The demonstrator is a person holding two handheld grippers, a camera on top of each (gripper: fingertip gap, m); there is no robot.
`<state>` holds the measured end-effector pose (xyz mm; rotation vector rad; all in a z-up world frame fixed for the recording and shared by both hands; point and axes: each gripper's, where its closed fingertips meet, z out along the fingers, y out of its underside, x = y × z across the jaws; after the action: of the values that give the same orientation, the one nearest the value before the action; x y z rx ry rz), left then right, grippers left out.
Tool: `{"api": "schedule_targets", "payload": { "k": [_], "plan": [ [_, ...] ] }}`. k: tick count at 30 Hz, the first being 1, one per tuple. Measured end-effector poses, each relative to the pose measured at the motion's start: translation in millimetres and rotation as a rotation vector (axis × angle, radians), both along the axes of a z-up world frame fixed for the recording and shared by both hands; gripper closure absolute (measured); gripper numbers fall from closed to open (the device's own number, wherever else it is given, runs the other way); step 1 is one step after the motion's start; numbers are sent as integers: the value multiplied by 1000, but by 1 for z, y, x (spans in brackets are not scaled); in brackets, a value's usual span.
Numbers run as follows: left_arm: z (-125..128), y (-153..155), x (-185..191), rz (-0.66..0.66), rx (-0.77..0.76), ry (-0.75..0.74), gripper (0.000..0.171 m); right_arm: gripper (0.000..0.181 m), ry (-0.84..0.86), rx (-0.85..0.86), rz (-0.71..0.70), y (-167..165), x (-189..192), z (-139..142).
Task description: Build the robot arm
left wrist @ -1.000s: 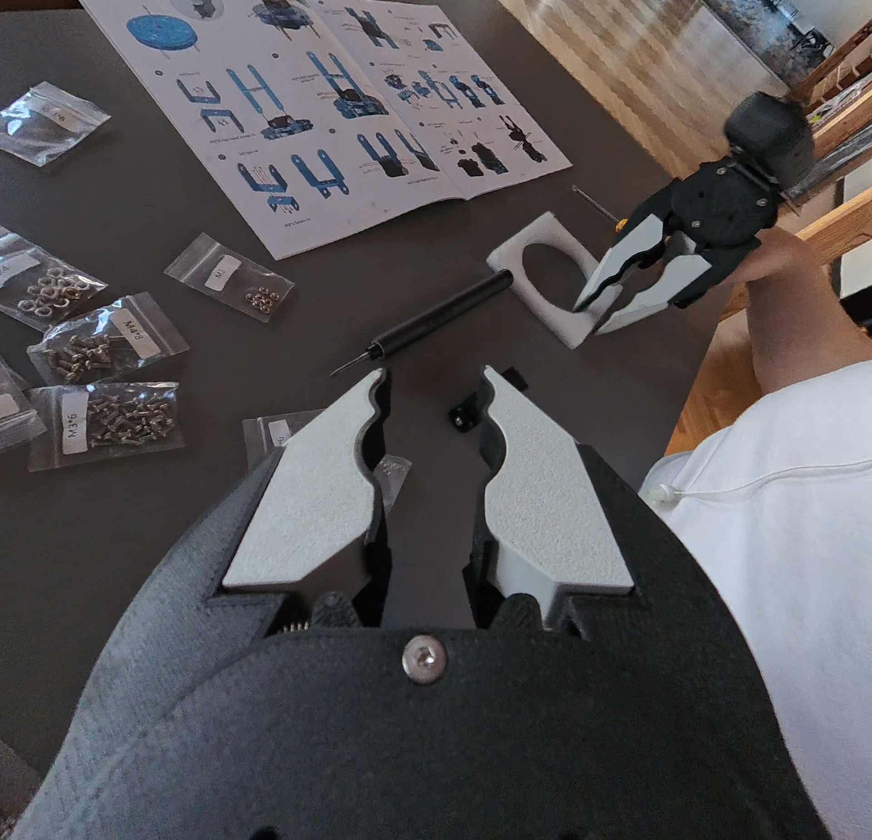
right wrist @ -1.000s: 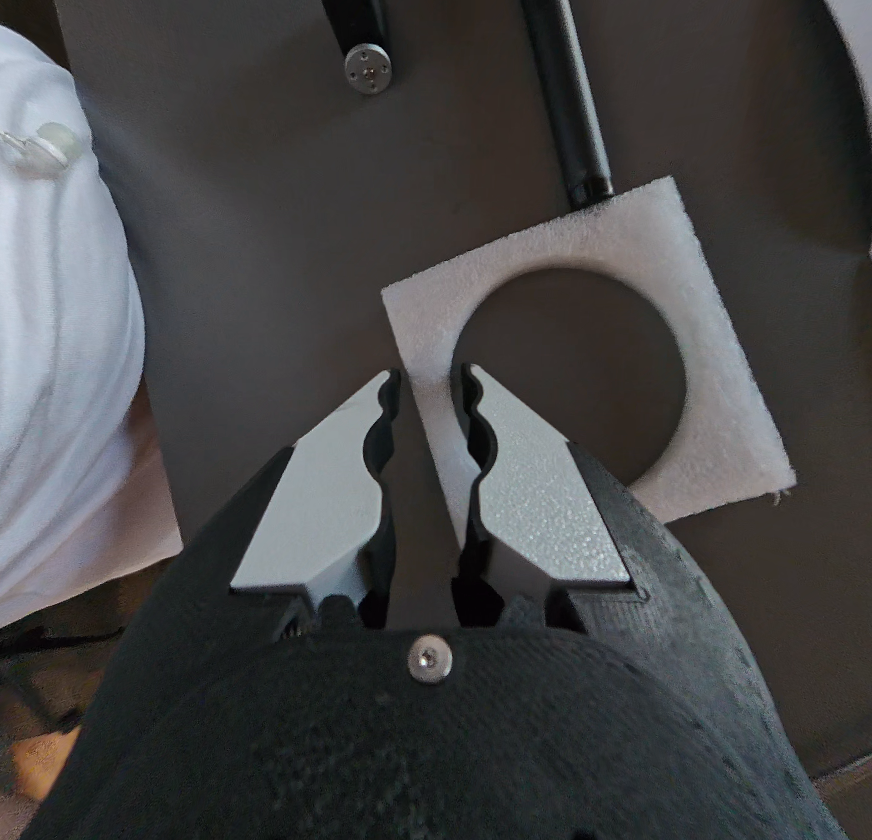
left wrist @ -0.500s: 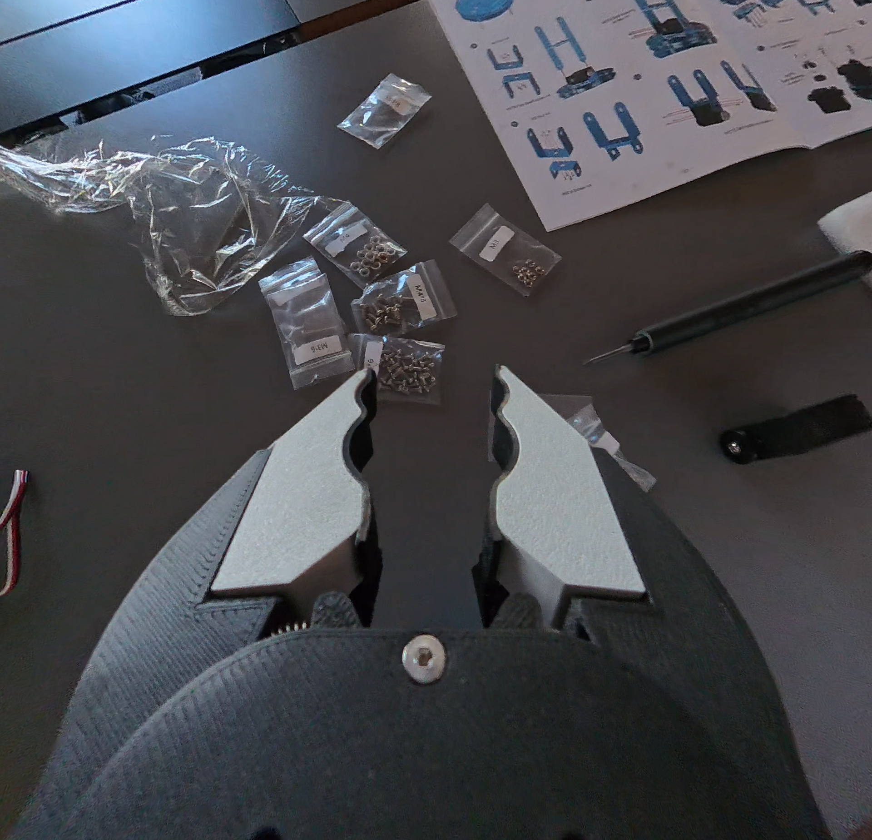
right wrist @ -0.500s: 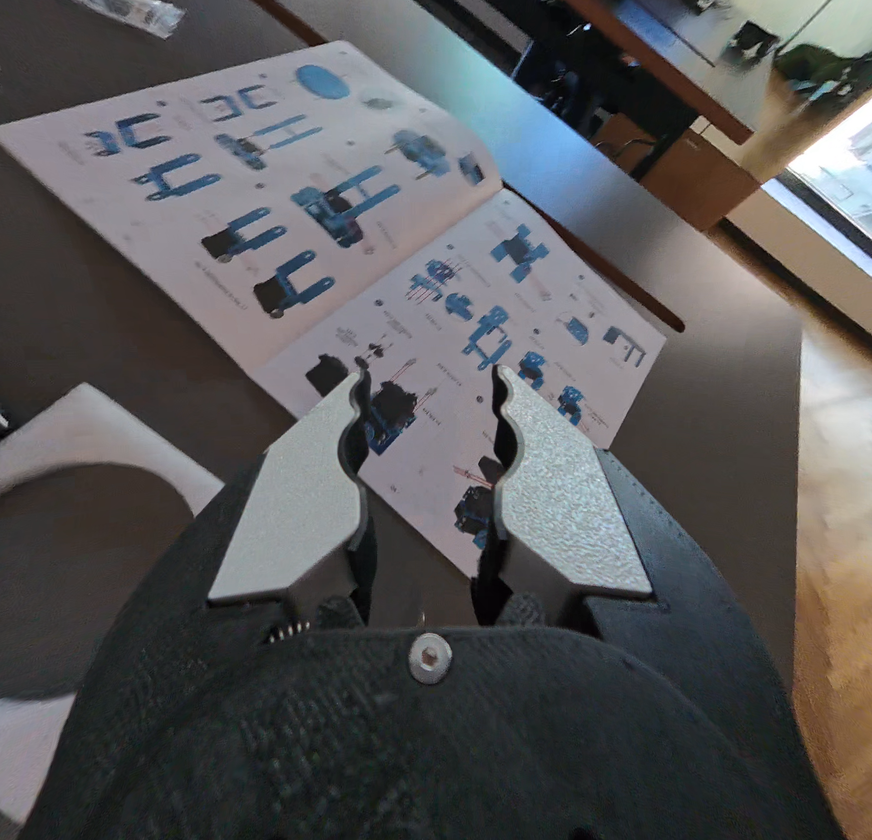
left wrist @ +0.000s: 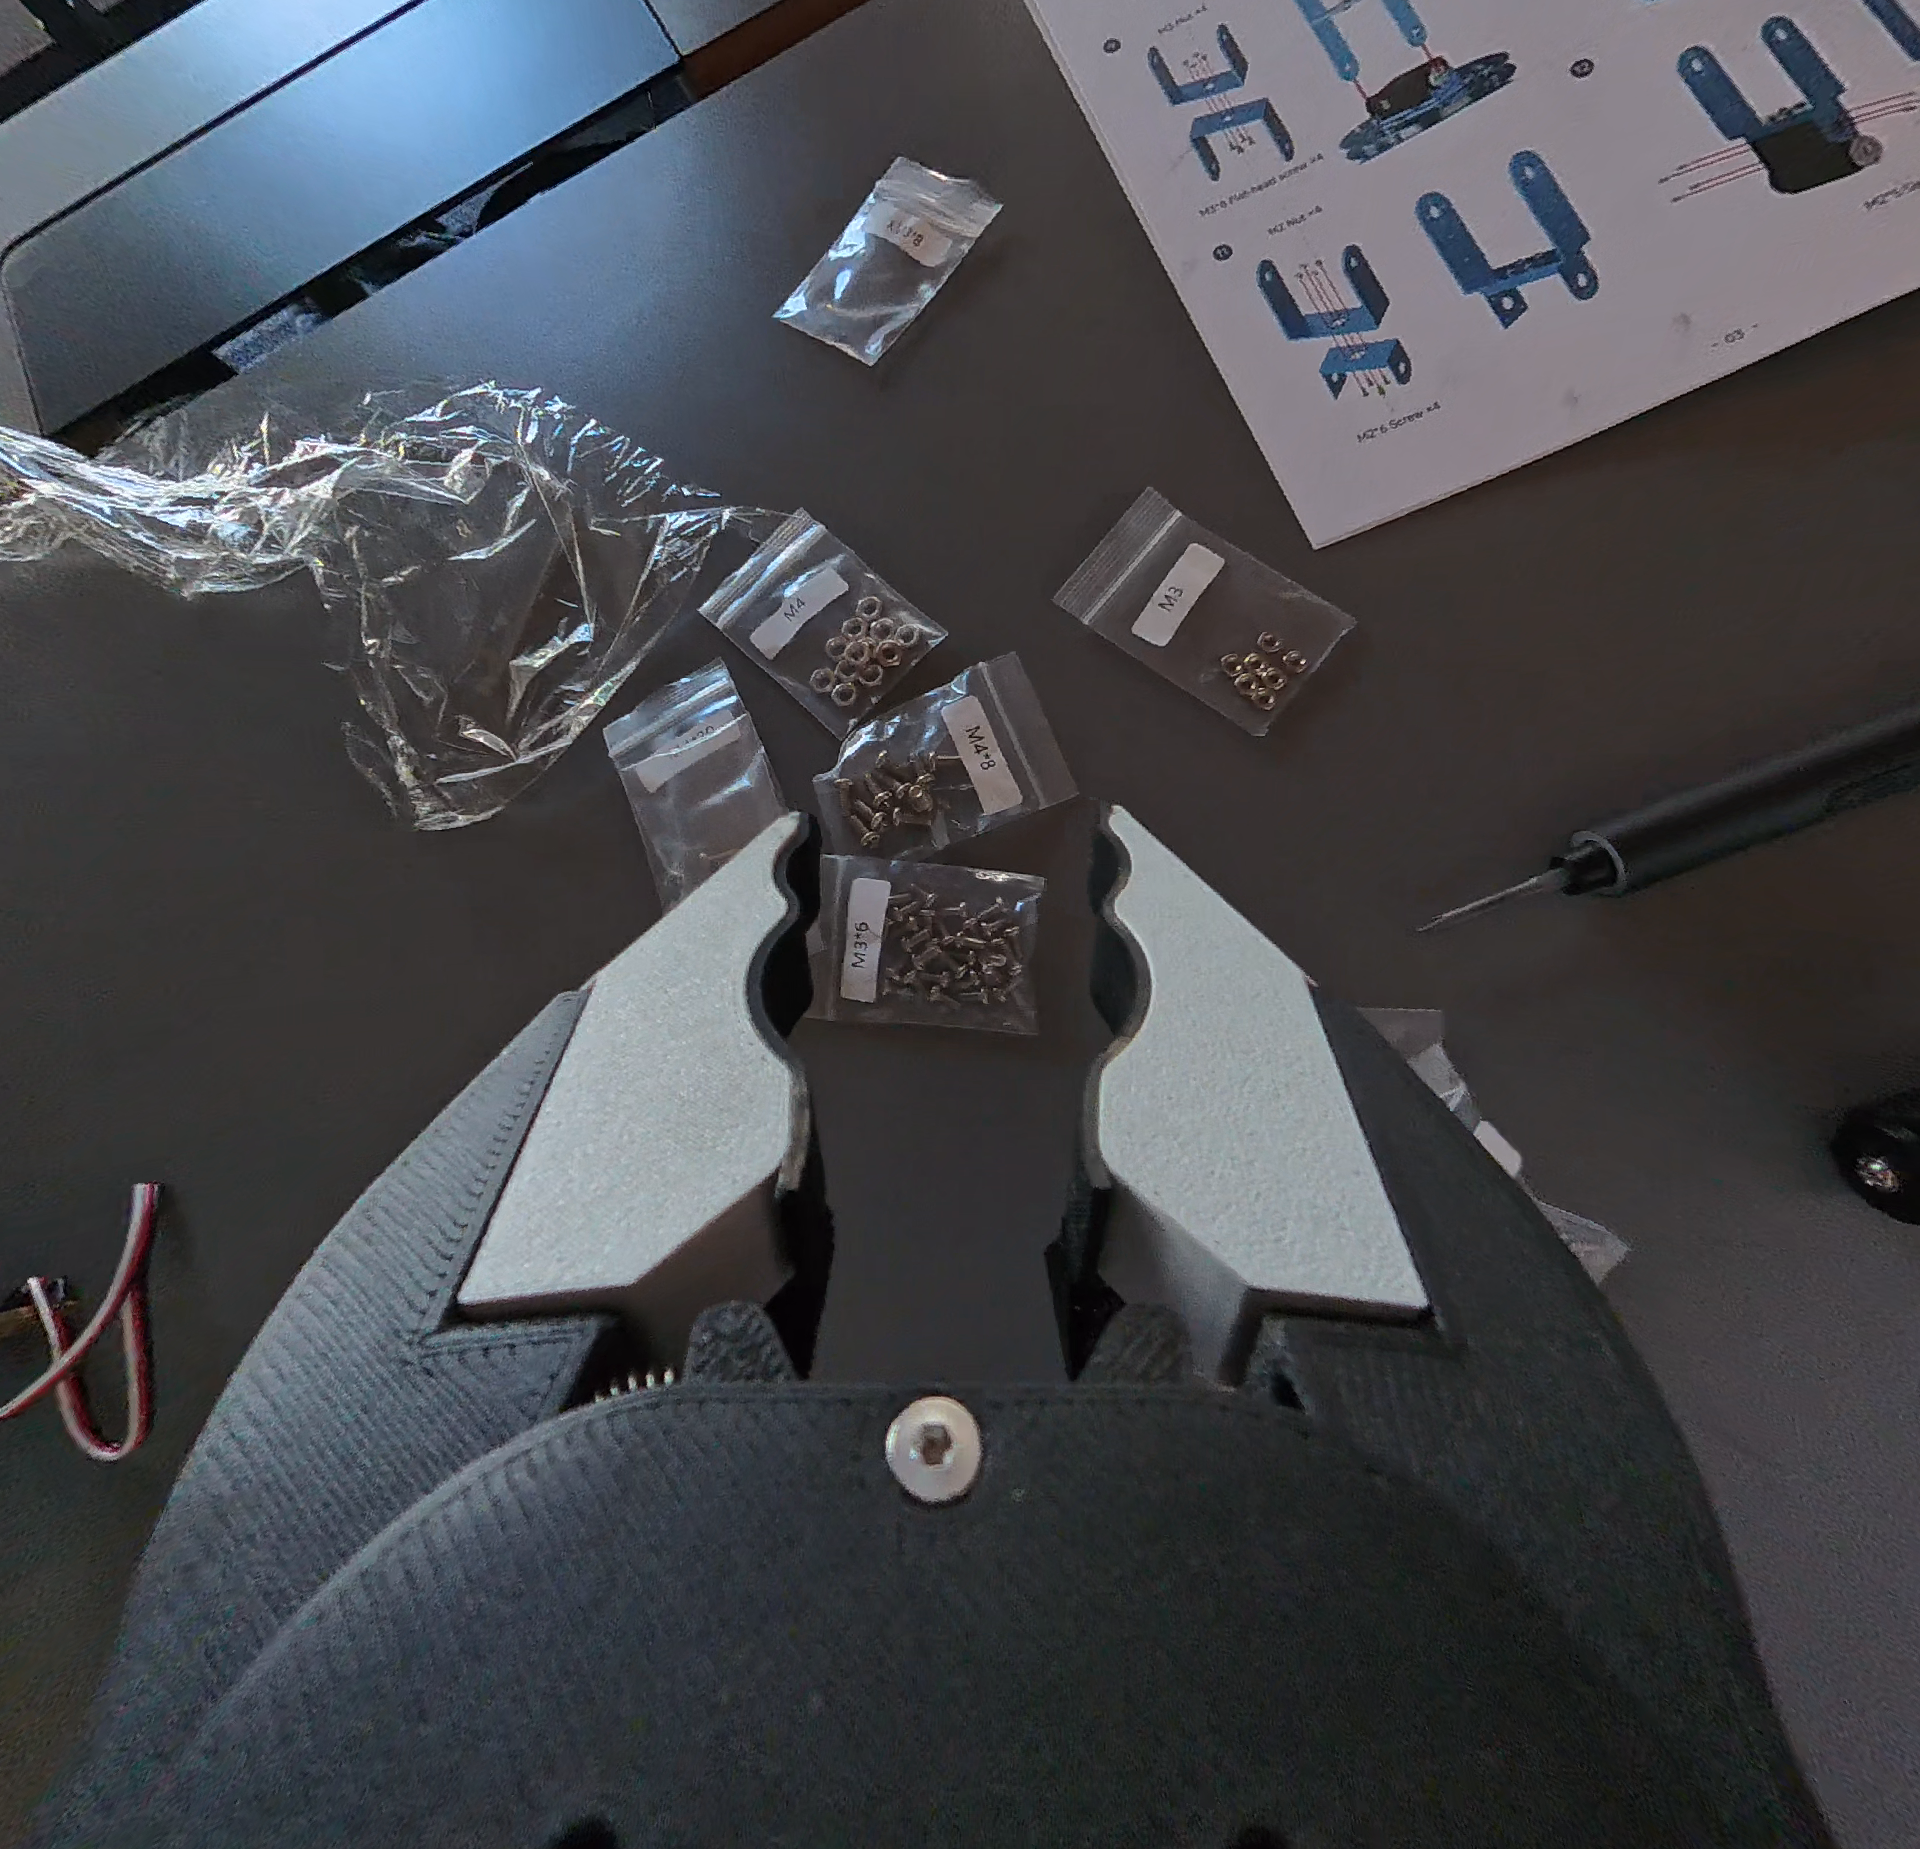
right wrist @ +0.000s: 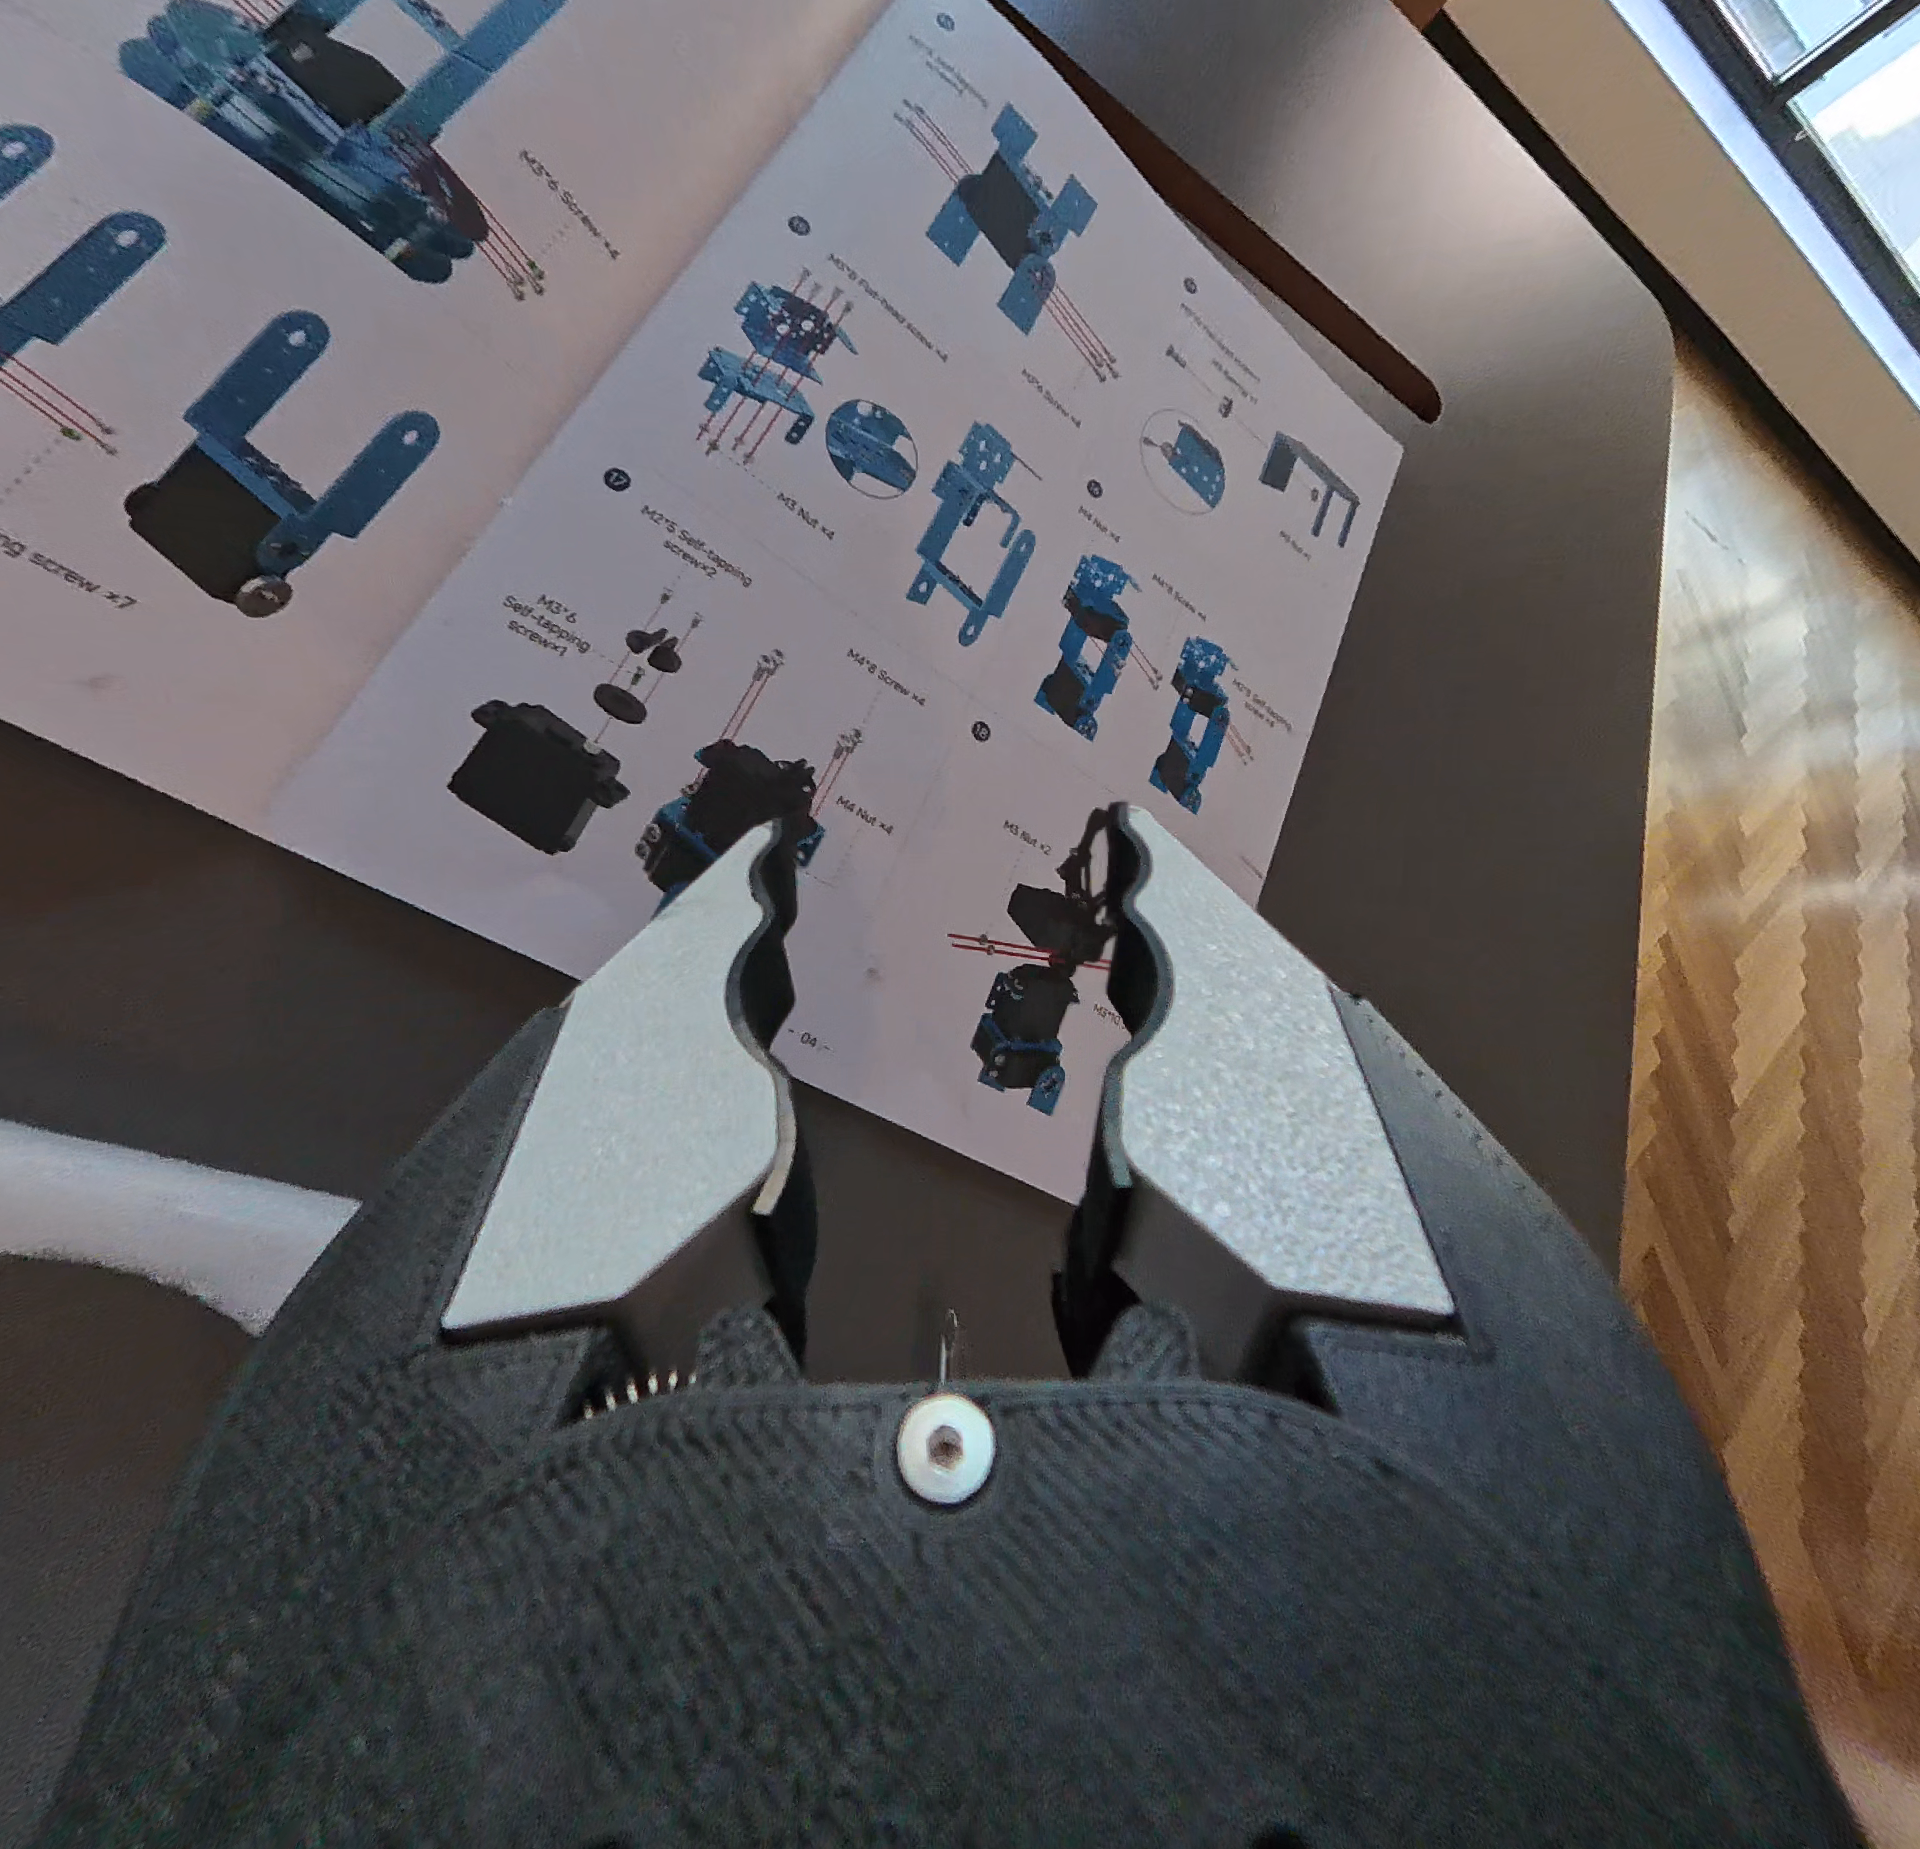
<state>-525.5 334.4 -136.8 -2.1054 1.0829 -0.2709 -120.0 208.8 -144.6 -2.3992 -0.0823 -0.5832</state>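
Left hand-held gripper (left wrist: 945,843) is hovering spread over a screw bag (left wrist: 930,942); right hand-held gripper (right wrist: 945,843), spread, is apparently hovering above the manual (right wrist: 665,365); nothing is being gripped.

An office-like assembly workspace: a dark table (left wrist: 312,968) with labelled bags of screws (left wrist: 930,942), an open illustrated instruction booklet (right wrist: 831,449) at twelve o'clock, and a herringbone wood floor (right wrist: 1787,968) at three o'clock.

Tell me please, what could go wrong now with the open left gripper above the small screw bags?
1. The left gripper hangs open over a bag of small screws whose top edge lies against another screw bag; closing might pinch both.
2. Thin, slippery plastic may slide out of the fingers.
3. The crumpled clear wrap lies near and could snag a sweeping finger.
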Motion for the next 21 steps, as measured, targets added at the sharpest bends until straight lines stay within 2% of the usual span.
{"api": "schedule_targets", "payload": {
  "k": [13,16,19,21],
  "plan": [
    [0,-17,4,-5,-17,-5,120,122,8,-6,-4,-8,2,-5],
    [5,-8,-12,76,53,81,119,120,23,-9,11,-7,-2,-8],
    [17,9,-39,194,176,228,125,115,38,-9,22,-7,-4,-11],
    [27,13,-51,229,232,275,126,114,45,8,27,-8,-4,-10]
  ]
}}
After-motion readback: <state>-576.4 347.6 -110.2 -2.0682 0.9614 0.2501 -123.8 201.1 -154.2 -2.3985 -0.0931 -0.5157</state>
